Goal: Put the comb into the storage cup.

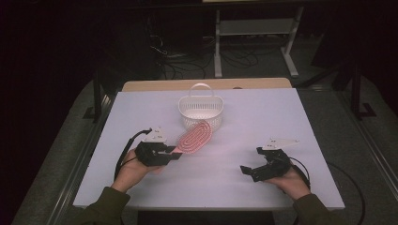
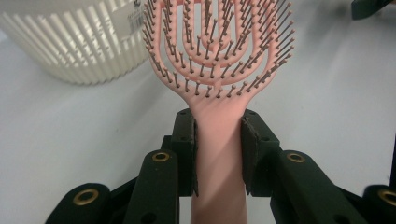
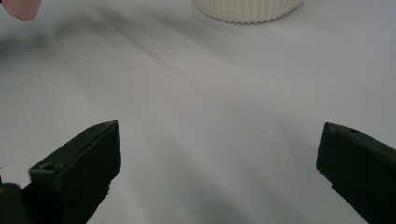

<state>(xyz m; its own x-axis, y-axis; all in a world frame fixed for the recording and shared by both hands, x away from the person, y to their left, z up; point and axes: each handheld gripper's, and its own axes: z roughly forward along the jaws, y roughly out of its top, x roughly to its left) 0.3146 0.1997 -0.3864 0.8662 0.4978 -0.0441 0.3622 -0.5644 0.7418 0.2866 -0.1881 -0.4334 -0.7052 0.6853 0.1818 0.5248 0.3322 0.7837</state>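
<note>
Left claw (image 1: 174,154) is clamping the handle of the pink hairbrush (image 1: 195,137), jaws closed on both sides of it. Brush's long axis is running up-right in the high view, head pointing at the white basket (image 1: 201,111), its tip just beside or touching the basket wall; can't tell which. Basket interior looks empty. Right claw (image 1: 250,165) is sitting lower right on the bench (image 1: 281,112), jaws wide apart, holding nothing, well apart from the brush. Left hand is nearer the basket.

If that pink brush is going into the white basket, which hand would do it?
Probably the left. The left gripper is shut on the brush handle, close to the basket. The right gripper is open, empty and farther off.
</note>
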